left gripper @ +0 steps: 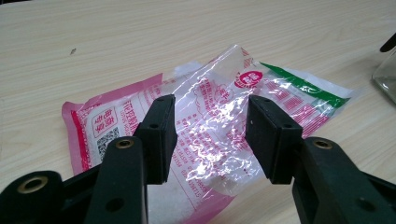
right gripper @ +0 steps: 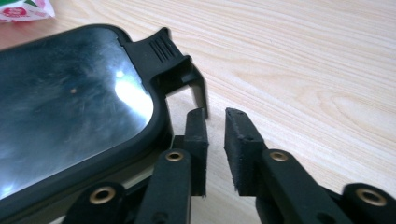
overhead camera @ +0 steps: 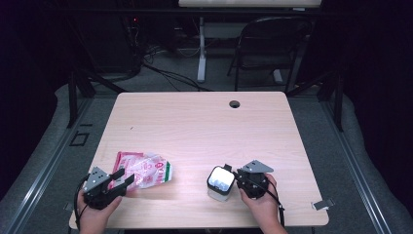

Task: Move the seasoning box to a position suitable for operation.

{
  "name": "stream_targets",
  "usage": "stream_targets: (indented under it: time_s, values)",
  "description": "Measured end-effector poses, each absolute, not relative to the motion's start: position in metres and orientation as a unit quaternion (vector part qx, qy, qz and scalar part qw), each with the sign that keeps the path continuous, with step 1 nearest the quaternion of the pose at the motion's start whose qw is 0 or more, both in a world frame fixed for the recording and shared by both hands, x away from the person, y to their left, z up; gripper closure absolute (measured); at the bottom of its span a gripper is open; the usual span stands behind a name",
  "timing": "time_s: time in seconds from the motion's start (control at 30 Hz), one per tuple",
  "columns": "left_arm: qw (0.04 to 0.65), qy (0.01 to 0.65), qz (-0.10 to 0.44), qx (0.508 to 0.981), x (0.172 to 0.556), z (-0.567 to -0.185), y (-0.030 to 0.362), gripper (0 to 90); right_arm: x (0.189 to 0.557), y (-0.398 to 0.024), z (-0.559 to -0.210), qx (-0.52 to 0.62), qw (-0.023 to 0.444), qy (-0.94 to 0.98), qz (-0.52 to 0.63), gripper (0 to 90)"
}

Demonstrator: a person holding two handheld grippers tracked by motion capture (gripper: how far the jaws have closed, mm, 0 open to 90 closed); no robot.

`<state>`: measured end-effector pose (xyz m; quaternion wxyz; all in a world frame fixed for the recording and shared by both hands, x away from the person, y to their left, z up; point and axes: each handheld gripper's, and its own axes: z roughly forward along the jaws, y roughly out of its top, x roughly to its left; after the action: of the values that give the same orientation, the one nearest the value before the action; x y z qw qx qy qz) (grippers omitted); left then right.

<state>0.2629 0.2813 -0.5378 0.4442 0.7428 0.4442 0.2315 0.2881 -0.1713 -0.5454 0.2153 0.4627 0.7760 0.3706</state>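
left gripper (overhead camera: 122, 179): my jaws stood apart over the plastic bag (overhead camera: 146, 169), near the table's (overhead camera: 204, 122) front-left | right gripper (overhead camera: 235, 176): jaws slightly apart, holding nothing, beside the container's (overhead camera: 220, 183) lid latch (right gripper: 163, 53)

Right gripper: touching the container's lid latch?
Cannot tell. In the right gripper view the right gripper sits just below the raised latch of the lidded container, jaws slightly parted with nothing between them, but no gap or contact shows plainly.
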Motion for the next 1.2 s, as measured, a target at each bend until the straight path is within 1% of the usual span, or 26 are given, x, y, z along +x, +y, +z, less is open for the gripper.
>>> stream_targets:
  time_s: [0.07,0.13,0.23,0.37,0.43,0.53,0.6,0.67,0.77,0.87,0.93,1.0,1.07,1.13,1.17,1.2]
  values:
    - [0.443,0.444,0.231,0.744,0.263,-0.538,0.281,52.8,0.287,-0.173,-0.545,0.462,0.215,0.777,0.370,75.8]
    - [0.440,0.442,0.230,0.747,0.263,-0.538,0.280,52.8,0.285,-0.177,-0.542,0.457,0.204,0.787,0.361,74.7]
    - [0.441,0.442,0.231,0.746,0.263,-0.538,0.279,52.8,0.283,-0.180,-0.541,0.453,0.198,0.791,0.360,74.7]
    - [0.439,0.442,0.231,0.747,0.262,-0.537,0.278,52.8,0.275,-0.178,-0.543,0.445,0.174,0.806,0.349,75.6]
    - [0.442,0.441,0.232,0.746,0.263,-0.538,0.278,52.8,0.272,-0.176,-0.544,0.443,0.172,0.810,0.345,76.2]
    - [0.443,0.439,0.230,0.748,0.261,-0.536,0.276,53.1,0.263,-0.171,-0.546,0.431,0.166,0.822,0.333,80.5]
    - [0.445,0.432,0.226,0.752,0.261,-0.535,0.272,54.6,0.256,-0.165,-0.547,0.426,0.153,0.829,0.327,86.5]
    - [0.444,0.423,0.223,0.758,0.260,-0.533,0.267,55.5,0.252,-0.161,-0.547,0.418,0.146,0.835,0.326,87.0]
    - [0.446,0.414,0.217,0.763,0.259,-0.531,0.263,56.9,0.248,-0.155,-0.545,0.409,0.139,0.839,0.331,87.1]
    - [0.446,0.404,0.212,0.770,0.257,-0.528,0.254,58.1,0.244,-0.145,-0.543,0.380,0.105,0.846,0.359,83.8]
    - [0.451,0.396,0.207,0.772,0.256,-0.526,0.249,58.2,0.243,-0.141,-0.543,0.371,0.113,0.848,0.361,83.1]
    - [0.448,0.392,0.197,0.779,0.256,-0.523,0.240,58.6,0.243,-0.142,-0.542,0.378,0.108,0.843,0.367,83.0]
    - [0.447,0.391,0.192,0.781,0.256,-0.522,0.237,61.6,0.244,-0.147,-0.537,0.387,0.099,0.838,0.372,84.3]
    - [0.444,0.382,0.169,0.793,0.257,-0.519,0.225,64.5,0.246,-0.154,-0.530,0.398,0.097,0.831,0.376,84.7]
    - [0.444,0.382,0.169,0.793,0.257,-0.519,0.225,66.6,0.248,-0.158,-0.525,0.403,0.100,0.828,0.377,84.6]
    - [0.439,0.376,0.156,0.801,0.259,-0.517,0.214,69.0,0.252,-0.161,-0.521,0.407,0.106,0.822,0.383,83.6]
